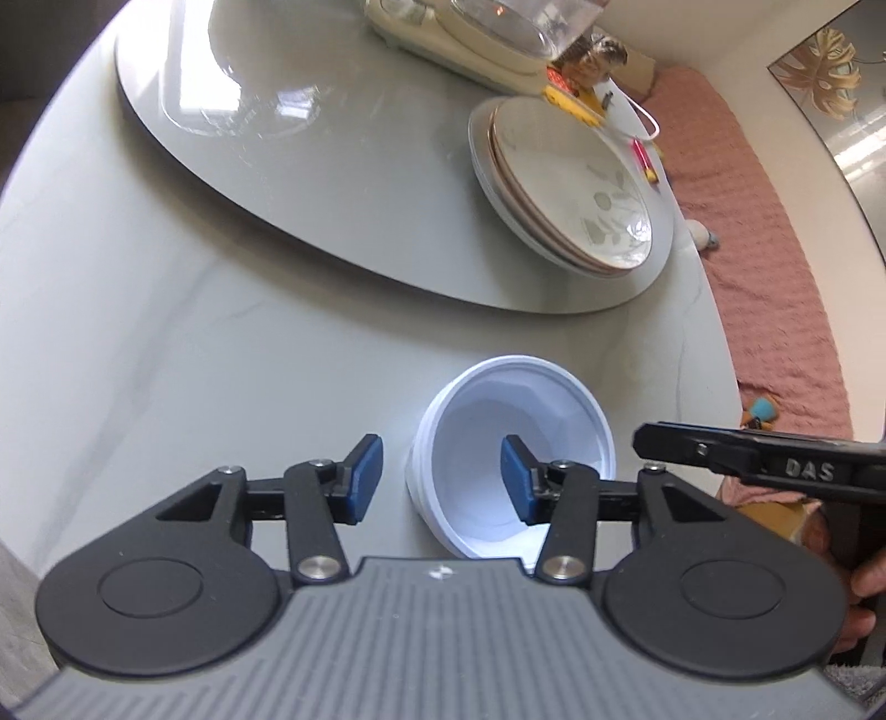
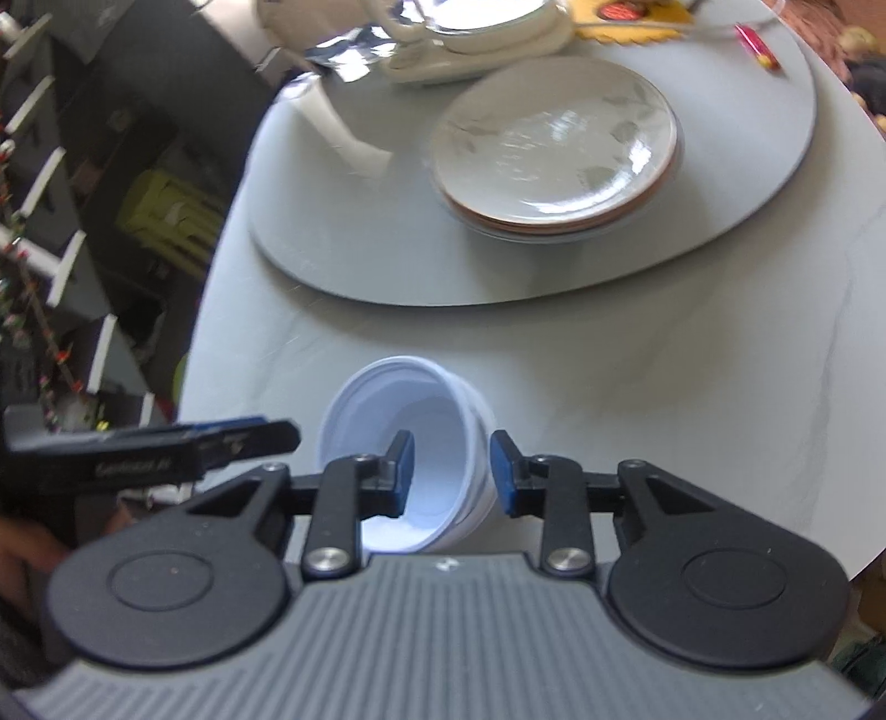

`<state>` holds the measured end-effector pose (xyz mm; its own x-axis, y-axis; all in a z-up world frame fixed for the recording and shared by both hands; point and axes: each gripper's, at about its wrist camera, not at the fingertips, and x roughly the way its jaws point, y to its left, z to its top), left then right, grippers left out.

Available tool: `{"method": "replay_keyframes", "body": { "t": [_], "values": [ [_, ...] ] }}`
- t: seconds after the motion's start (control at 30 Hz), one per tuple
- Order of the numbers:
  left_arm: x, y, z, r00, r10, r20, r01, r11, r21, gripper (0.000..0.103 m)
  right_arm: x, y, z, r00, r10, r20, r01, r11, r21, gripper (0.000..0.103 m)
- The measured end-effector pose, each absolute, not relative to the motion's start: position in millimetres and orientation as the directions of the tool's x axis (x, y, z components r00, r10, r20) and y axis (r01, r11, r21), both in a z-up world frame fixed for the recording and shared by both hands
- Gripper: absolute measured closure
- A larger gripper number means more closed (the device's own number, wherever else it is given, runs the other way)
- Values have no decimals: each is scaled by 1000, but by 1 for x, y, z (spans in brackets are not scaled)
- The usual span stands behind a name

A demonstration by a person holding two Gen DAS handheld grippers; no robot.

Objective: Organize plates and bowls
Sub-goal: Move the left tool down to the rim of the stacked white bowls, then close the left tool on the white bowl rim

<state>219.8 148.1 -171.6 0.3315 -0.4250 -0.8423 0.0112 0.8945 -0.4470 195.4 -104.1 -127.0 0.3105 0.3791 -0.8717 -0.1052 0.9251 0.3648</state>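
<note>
A stack of nested white bowls (image 1: 526,404) (image 2: 398,399) stands on the pale marble table near its front edge. My left gripper (image 1: 442,479) is open and straddles the bowls' left wall, one blue pad inside and one outside with a gap showing. My right gripper (image 2: 451,471) is open astride the opposite wall, its left pad inside the bowl and its right pad close beside the outer wall. Each gripper shows in the other's view, the right gripper (image 1: 747,459) and the left gripper (image 2: 166,443). A stack of leaf-patterned plates (image 1: 570,183) (image 2: 554,149) sits farther back on the grey turntable (image 1: 332,194) (image 2: 747,166).
A cream appliance base (image 1: 470,50) with a glass vessel stands at the back of the turntable. A red pen (image 2: 756,47) lies near it. A pink-covered bench (image 1: 775,277) curves along the table's right side. Dark shelves (image 2: 83,221) stand beyond the table's left edge.
</note>
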Motion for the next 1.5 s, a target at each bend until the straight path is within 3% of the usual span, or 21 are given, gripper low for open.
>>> {"method": "replay_keyframes", "body": {
  "t": [0.2,0.57,1.27,1.5],
  "values": [
    [228,152,-187,301,-492,-816,37,862,-506,50,198,-111,-150,307,359,-881,28,923,385,72],
    [234,150,-204,248,-540,-804,55,836,-545,51,202,-106,-173,256,325,-910,80,931,355,78],
    [239,142,-241,192,-581,-791,-24,803,-596,51,208,-103,-205,155,363,-919,160,909,386,77],
    [241,135,-243,192,-530,-826,-36,837,-546,63,210,-105,-206,155,361,-920,147,912,383,78]
  ]
}}
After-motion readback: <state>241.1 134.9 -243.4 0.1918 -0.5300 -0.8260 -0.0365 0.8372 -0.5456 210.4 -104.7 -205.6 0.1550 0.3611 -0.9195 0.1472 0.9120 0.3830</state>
